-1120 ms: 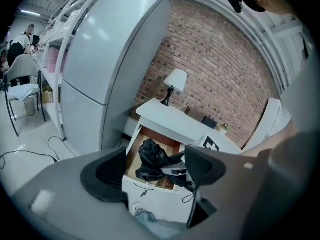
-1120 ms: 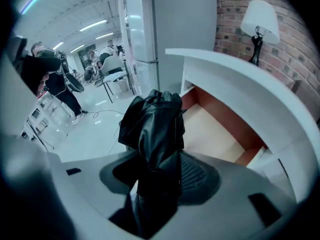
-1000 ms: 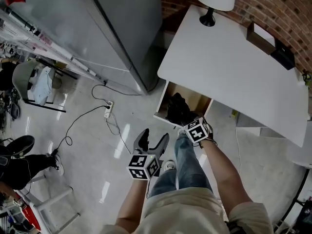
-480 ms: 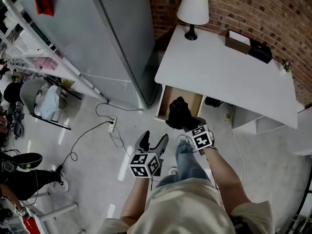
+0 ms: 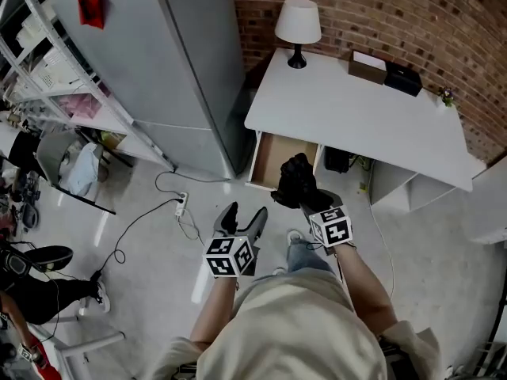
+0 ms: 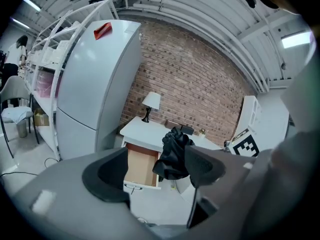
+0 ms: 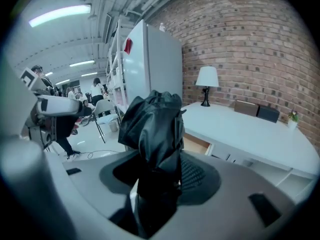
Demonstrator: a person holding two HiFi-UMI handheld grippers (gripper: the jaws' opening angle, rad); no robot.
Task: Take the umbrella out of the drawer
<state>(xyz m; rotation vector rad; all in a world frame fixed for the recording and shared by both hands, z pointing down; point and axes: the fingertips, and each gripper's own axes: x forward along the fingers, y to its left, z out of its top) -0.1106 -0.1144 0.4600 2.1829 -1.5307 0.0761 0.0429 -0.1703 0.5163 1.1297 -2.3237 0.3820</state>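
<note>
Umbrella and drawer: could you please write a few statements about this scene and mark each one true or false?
1. The right gripper is shut on the black folded umbrella. True.
2. The umbrella lies inside the drawer. False: it is held in the air, outside the drawer.
3. The drawer is shut. False: it stands pulled out.
4. The left gripper is open and empty. True.
5. A lamp stands on the white desk. True.
</note>
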